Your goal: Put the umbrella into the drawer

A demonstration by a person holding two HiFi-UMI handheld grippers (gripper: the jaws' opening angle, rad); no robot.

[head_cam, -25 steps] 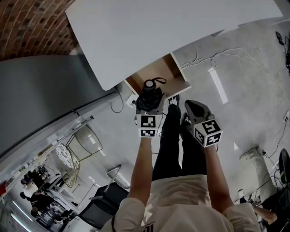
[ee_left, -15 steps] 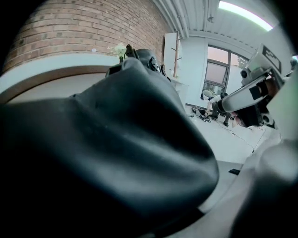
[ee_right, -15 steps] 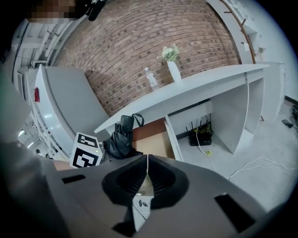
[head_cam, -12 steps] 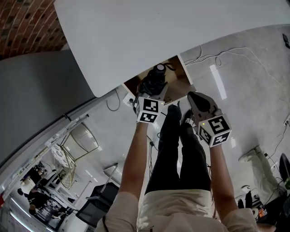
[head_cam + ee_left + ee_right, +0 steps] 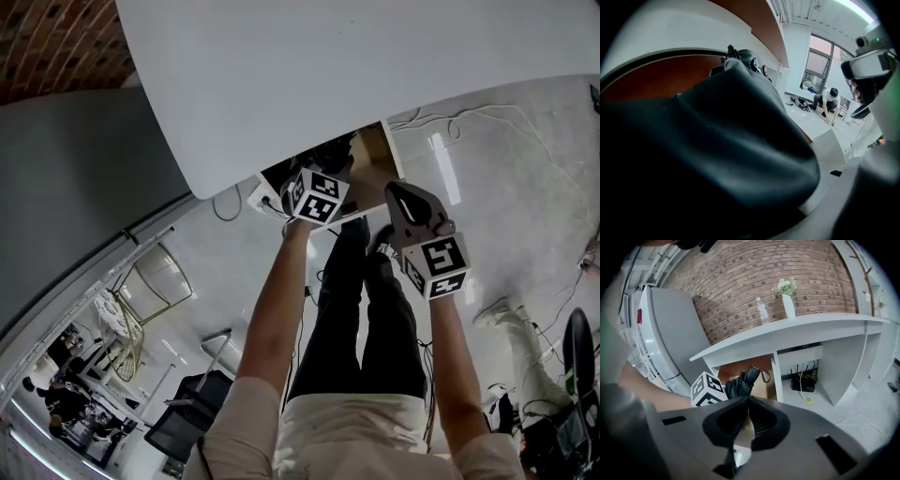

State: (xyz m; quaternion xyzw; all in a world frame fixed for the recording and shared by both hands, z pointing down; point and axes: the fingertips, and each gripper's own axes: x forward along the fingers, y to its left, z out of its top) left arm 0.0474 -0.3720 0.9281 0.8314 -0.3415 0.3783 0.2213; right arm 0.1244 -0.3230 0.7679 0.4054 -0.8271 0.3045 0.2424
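left gripper: jaws clamped on the umbrella; marker cube sits just under the tabletop edge, arm stretched forward
left gripper view: dark umbrella fabric fills nearly the whole frame and covers the jaws; the handle end points away toward a brown surface
umbrella: black and folded, held at the mouth of the drawer; handle end and wrist strap sit in the opening, the rest is in the left gripper's grip outside it
umbrella in right gripper view: sticks out past the left marker cube, tilted up and toward the drawer
drawer: pulled open below the tabletop, brown wood inside, a light panel on the person's right side; seen from the front in the right gripper view
right gripper: jaws together with nothing between them, held beside the left gripper on the person's right, near the drawer's front but not touching it
right jaws close up: ribbed pads meet at the tip
tabletop: white and wide, overhangs the drawer
on tabletop: white vase with flowers, clear bottle just to its left
wall: brick behind the tabletop
under tabletop: black router on the floor, right of the drawer
person: black trousers, light top, both forearms bare
floor: pale, with cables trailing across it
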